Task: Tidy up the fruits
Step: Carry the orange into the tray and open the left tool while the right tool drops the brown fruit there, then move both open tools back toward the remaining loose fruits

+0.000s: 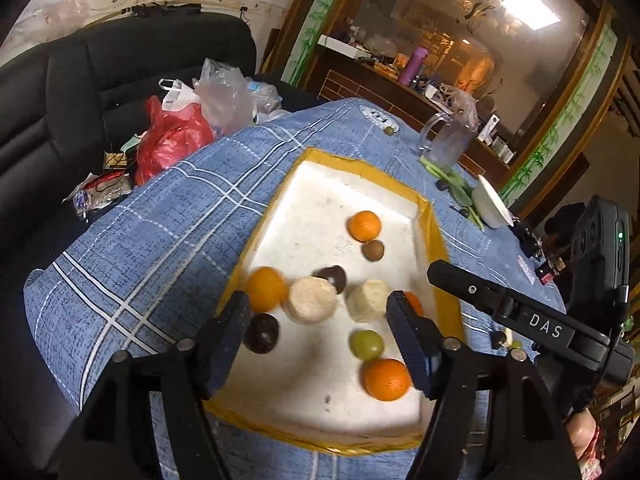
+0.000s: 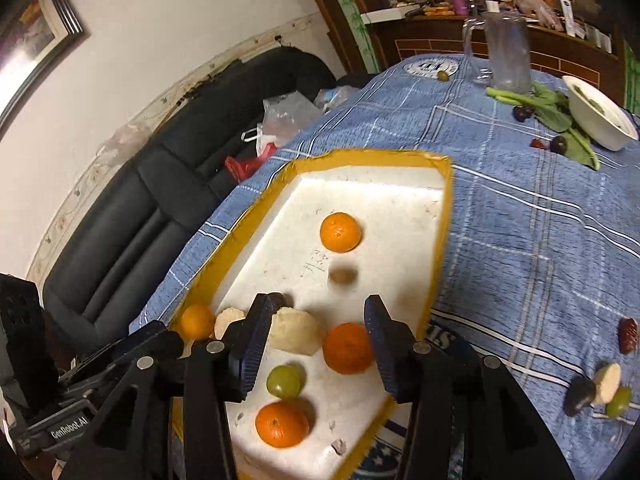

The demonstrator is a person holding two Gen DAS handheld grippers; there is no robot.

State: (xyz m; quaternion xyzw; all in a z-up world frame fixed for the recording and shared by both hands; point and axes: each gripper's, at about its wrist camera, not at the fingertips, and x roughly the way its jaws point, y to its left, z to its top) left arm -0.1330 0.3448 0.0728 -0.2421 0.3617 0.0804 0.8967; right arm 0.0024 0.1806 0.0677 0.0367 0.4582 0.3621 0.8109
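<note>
A white foam tray with a yellow rim lies on the blue checked cloth. It holds several oranges, two pale peeled pieces, a green grape, dark plums and a brown fruit. My left gripper is open and empty over the tray's near part. My right gripper is open and empty above an orange; its body shows at right in the left wrist view.
Loose fruits and a red piece lie on the cloth at right. A white bowl, green leaves, a glass jug and a small olive stand farther back. A black sofa with plastic bags is at left.
</note>
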